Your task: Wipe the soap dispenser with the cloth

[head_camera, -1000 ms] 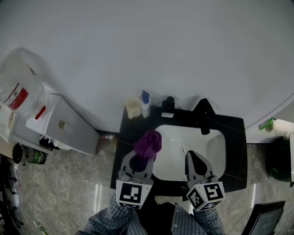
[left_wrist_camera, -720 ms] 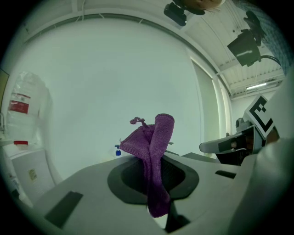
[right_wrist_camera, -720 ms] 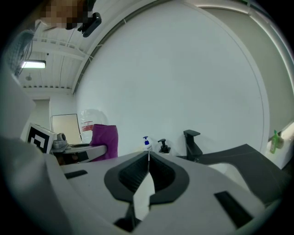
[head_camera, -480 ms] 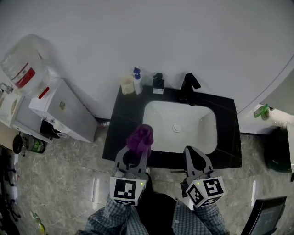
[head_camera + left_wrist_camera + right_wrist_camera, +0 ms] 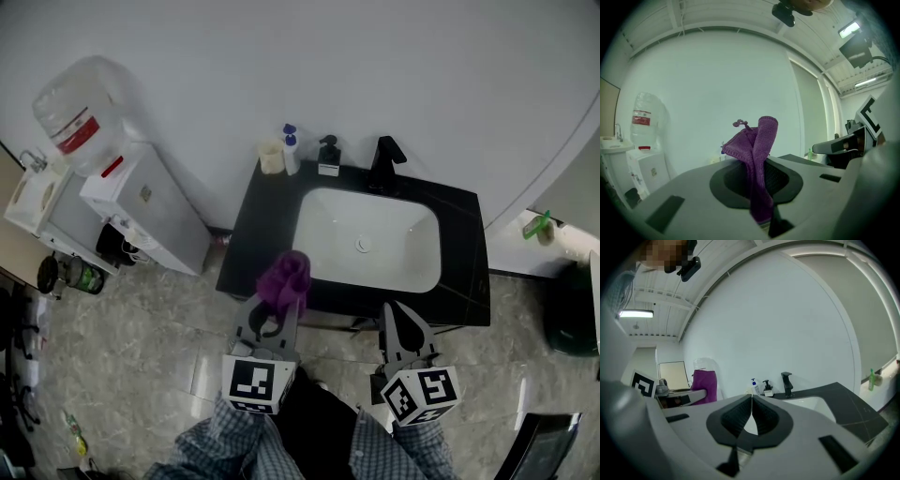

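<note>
A purple cloth (image 5: 285, 279) stands bunched between the jaws of my left gripper (image 5: 273, 309), which is shut on it in front of the black counter's (image 5: 258, 225) near left edge. In the left gripper view the cloth (image 5: 757, 161) rises upright from the closed jaws of the left gripper (image 5: 759, 187). The black soap dispenser (image 5: 328, 156) stands at the back of the counter beside the faucet (image 5: 383, 162); it also shows small in the right gripper view (image 5: 767, 387). My right gripper (image 5: 401, 330) is shut and holds nothing, its jaws (image 5: 751, 416) touching, in front of the sink (image 5: 367, 239).
A white bottle with a blue pump (image 5: 290, 150) and a cream cup (image 5: 271, 156) stand left of the dispenser. A water dispenser (image 5: 131, 202) with its bottle (image 5: 73, 117) stands left of the counter. A dark bin (image 5: 574, 314) is at the right. The floor is marbled tile.
Both grippers have drawn back from over the counter to in front of its near edge; the sink now lies farther off. The left gripper still holds the cloth.
</note>
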Demonstrator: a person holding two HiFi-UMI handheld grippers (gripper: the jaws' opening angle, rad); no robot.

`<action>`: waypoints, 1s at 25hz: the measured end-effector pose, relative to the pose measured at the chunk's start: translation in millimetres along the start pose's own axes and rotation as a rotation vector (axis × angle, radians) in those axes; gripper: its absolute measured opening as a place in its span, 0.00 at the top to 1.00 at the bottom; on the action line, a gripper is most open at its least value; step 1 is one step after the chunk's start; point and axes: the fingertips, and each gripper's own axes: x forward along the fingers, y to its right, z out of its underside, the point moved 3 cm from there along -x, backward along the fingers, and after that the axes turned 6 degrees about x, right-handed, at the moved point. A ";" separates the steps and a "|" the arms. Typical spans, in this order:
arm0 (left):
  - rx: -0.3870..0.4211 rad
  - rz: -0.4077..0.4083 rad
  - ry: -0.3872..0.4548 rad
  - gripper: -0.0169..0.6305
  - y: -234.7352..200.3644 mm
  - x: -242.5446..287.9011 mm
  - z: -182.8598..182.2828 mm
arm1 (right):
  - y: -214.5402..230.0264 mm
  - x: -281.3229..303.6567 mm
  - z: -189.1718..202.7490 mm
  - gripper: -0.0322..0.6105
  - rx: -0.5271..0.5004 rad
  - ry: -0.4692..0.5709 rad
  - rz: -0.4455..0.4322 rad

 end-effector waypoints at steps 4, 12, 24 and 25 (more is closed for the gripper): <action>0.011 0.010 0.028 0.88 2.6 -1.6 -9.2 | -3.5 -4.8 -1.1 0.92 0.002 0.017 0.006; 0.011 0.080 0.074 0.88 -5.6 -5.7 -19.4 | -21.4 0.4 -8.2 0.92 -0.009 0.033 0.031; -0.016 0.114 0.101 0.88 -31.2 -13.3 -17.1 | -52.8 17.1 1.0 0.92 0.004 0.014 0.015; -0.018 0.114 0.100 0.88 -33.3 -14.1 -16.3 | -56.0 18.0 1.8 0.92 -0.002 0.012 0.011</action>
